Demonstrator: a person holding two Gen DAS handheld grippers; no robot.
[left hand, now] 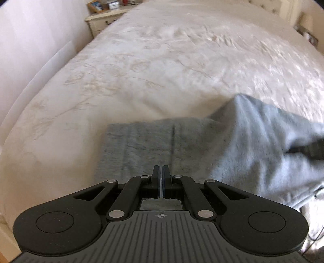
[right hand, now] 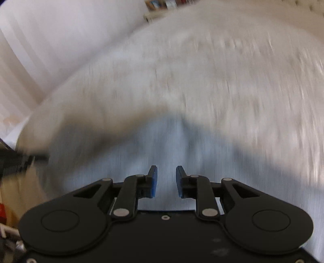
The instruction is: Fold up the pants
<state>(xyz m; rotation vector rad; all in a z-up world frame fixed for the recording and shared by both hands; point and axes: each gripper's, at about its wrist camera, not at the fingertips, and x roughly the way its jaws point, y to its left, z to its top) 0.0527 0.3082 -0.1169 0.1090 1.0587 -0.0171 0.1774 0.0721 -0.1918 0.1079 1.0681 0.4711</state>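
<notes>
Grey fleece pants (left hand: 154,145) lie on a cream bedspread (left hand: 162,66). One part lies flat ahead of my left gripper (left hand: 161,169), whose jaws are closed together with nothing seen between them, just above the cloth. A raised fold of the pants (left hand: 253,141) stands to the right, and the other gripper (left hand: 307,148) shows dark and blurred at its right edge. In the right wrist view my right gripper (right hand: 166,172) is open and empty over the pants (right hand: 162,145). That view is heavily motion-blurred.
A cream nightstand (left hand: 102,21) with picture frames stands at the far left of the bed. A pale wall (left hand: 30,50) runs along the bed's left side. A tufted headboard (left hand: 265,6) is at the far end. Cables lie at the lower right (left hand: 316,228).
</notes>
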